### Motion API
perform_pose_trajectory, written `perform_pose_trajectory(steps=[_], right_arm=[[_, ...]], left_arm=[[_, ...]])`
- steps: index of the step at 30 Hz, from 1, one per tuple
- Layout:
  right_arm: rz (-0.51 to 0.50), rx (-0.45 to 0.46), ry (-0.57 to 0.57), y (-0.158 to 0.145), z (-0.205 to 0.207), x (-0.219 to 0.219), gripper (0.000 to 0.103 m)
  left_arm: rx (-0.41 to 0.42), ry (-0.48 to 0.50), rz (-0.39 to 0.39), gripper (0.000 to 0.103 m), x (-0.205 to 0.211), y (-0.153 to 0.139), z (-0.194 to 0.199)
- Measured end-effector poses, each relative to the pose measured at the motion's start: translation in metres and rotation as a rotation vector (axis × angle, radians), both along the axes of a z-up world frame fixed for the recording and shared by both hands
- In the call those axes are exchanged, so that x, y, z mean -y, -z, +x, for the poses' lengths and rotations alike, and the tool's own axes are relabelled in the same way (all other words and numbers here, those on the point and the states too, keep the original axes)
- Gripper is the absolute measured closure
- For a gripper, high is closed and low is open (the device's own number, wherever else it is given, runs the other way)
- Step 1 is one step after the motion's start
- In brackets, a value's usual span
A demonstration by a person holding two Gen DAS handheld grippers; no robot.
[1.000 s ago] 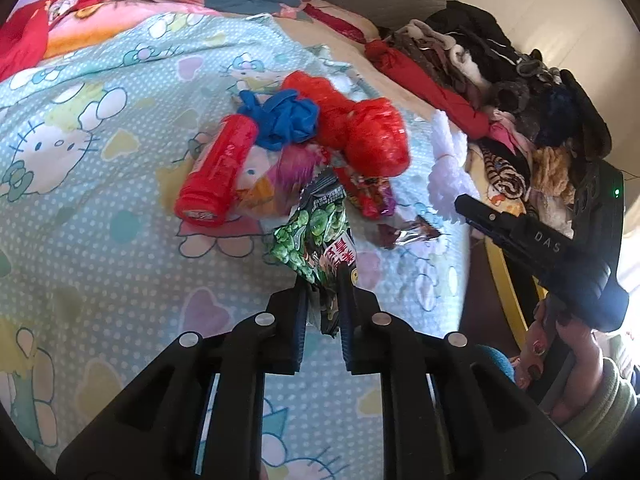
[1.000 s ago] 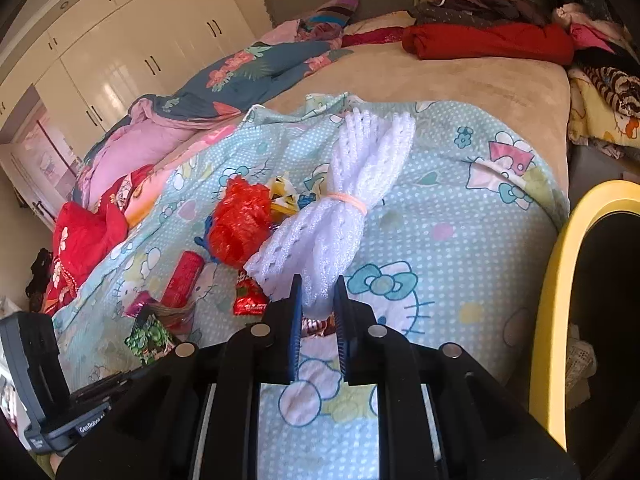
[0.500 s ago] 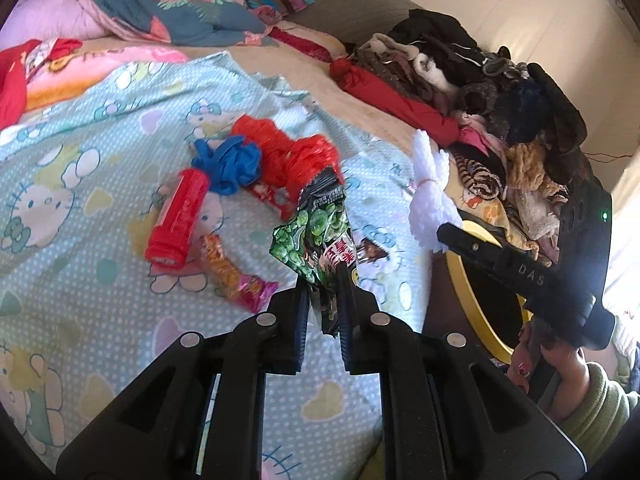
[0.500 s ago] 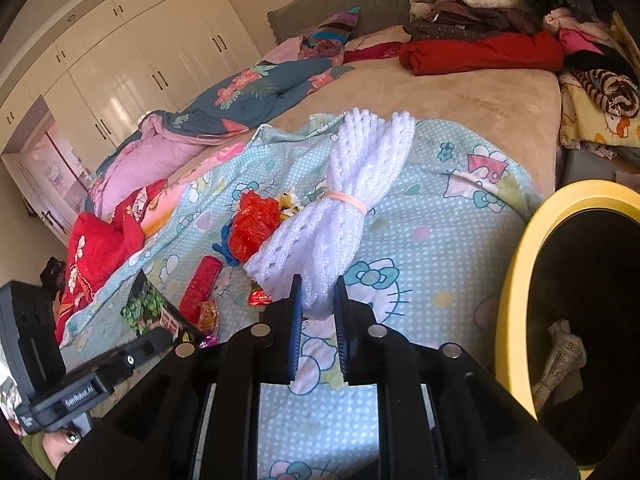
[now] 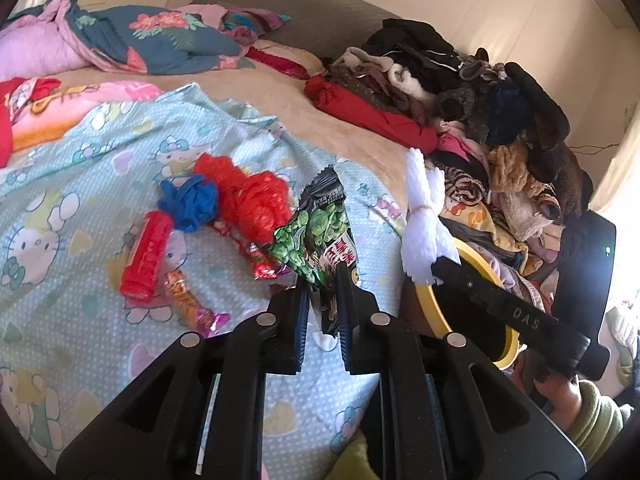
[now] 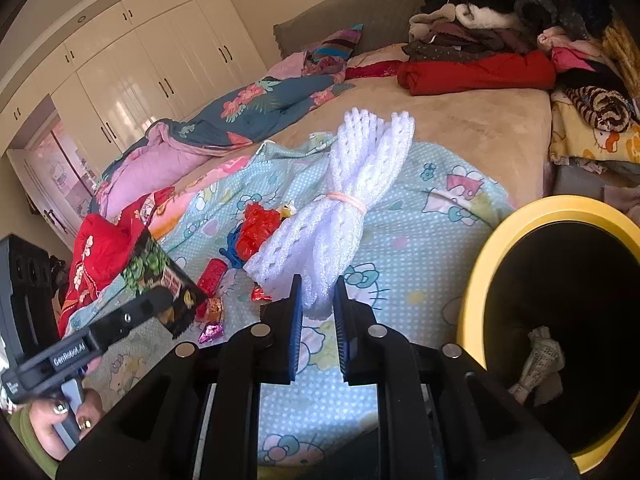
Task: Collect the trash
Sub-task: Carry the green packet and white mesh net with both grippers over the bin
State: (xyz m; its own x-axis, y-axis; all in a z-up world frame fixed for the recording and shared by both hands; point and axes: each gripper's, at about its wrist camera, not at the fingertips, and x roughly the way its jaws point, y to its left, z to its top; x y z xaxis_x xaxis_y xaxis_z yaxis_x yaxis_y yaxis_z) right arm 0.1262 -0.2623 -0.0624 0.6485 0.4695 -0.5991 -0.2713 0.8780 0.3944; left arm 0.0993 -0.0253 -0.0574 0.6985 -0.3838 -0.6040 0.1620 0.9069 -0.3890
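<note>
tongs both clenched, left tongs point(image 5: 322, 280) on green snack wrapper point(image 5: 316, 232), right tongs point(image 6: 316, 296) on white foam net point(image 6: 340, 204); yellow-rimmed bin point(image 6: 496, 240) beside

Home bedroom — bed point(image 5: 328, 120), cartoon sheet point(image 6: 420, 240), wardrobes point(image 6: 132, 80), clothes heap point(image 5: 460, 92)

The yellow-rimmed round bin point(image 6: 476, 280) runs off the frame's right edge, its dark inside barely readable. The black-and-green snack packet's point(image 5: 320, 236) print is illegible.
</note>
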Motion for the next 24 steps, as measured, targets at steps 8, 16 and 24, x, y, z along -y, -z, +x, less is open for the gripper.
perform_pose_trajectory(steps=[8, 16, 24], right_arm=[[-0.015, 0.031, 0.024, -0.01, -0.019, 0.018, 0.088], [-0.039, 0.06, 0.048, -0.017, -0.034, 0.034, 0.088], [-0.051, 0.064, 0.096, -0.016, -0.04, 0.059, 0.088]], left_arm=[[0.026, 0.022, 0.013, 0.095, 0.018, -0.013, 0.001], [0.044, 0.051, 0.026, 0.095, 0.036, -0.022, 0.004], [0.054, 0.086, 0.042, 0.095, 0.054, -0.027, 0.004]])
